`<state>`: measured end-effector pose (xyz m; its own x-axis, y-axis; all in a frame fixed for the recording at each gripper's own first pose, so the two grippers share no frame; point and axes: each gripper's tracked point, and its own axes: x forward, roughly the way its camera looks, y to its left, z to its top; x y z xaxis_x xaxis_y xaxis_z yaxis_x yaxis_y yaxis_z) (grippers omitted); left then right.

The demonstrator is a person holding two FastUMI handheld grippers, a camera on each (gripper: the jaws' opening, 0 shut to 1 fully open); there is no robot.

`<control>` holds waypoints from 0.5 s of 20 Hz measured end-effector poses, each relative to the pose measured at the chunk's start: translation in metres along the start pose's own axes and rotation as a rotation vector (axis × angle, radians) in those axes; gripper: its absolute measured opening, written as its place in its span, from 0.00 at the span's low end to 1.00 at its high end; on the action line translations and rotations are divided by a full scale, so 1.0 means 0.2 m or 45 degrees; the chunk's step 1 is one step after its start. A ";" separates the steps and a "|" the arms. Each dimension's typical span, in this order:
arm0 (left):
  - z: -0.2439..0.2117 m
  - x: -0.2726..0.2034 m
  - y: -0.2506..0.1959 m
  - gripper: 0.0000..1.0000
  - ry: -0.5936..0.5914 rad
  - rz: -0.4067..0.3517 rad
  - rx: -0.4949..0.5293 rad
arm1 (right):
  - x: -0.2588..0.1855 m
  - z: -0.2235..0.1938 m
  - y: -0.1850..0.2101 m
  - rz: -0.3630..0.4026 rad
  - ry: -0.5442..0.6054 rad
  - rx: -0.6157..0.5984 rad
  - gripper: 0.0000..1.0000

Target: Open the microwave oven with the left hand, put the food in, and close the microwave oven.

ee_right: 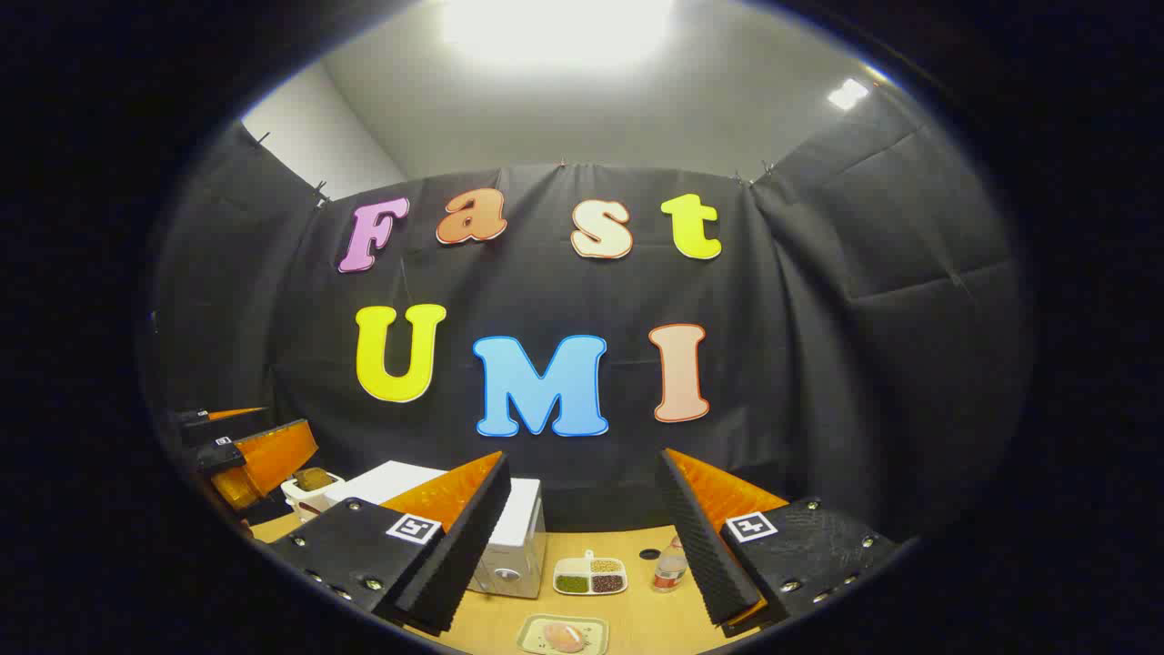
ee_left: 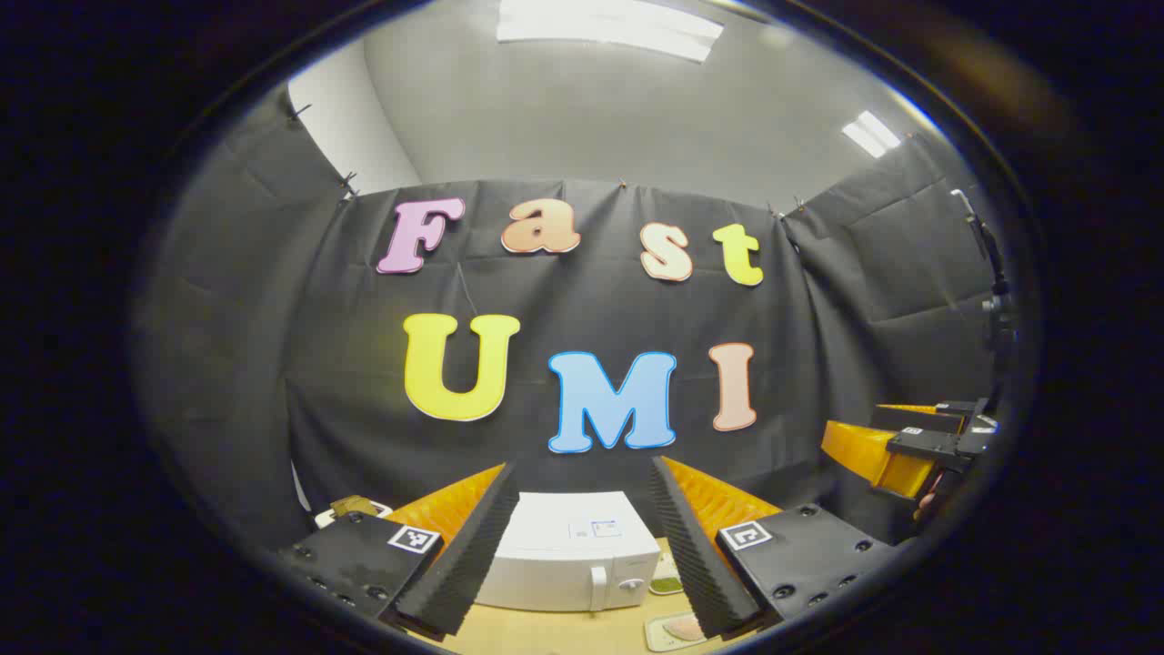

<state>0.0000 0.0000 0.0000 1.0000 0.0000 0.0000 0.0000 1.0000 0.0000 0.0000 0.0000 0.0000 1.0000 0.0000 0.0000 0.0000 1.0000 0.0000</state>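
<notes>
Door-opening step pending: left tongs [ee_left: 582, 546] hanging wide, empty, facing the closed microwave [ee_left: 568, 564]; right tongs [ee_right: 582, 546] wide, empty. Food tray [ee_right: 564, 635] lying before microwave. Next: catching door handle [ee_left: 598, 587].

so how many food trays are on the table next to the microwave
2. A white divided tray of beans lies just right of the white microwave; a pale square tray holding pinkish food sits nearer the camera. Others may be hidden behind the grippers' fingers.
</notes>
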 end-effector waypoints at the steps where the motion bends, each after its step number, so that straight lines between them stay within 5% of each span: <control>1: 0.00 0.00 0.00 0.94 -0.001 0.002 -0.007 | 0.01 0.01 0.01 0.008 -0.003 0.006 0.98; 10: -0.05 -0.02 0.03 0.94 0.011 -0.083 -0.026 | -0.01 -0.03 0.08 -0.017 0.018 -0.009 0.98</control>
<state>-0.0039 0.0059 -0.0100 0.9979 -0.0650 -0.0078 0.0648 0.9977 -0.0204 -0.0024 0.0169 -0.0058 0.9998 -0.0133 -0.0140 0.0132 0.9999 -0.0069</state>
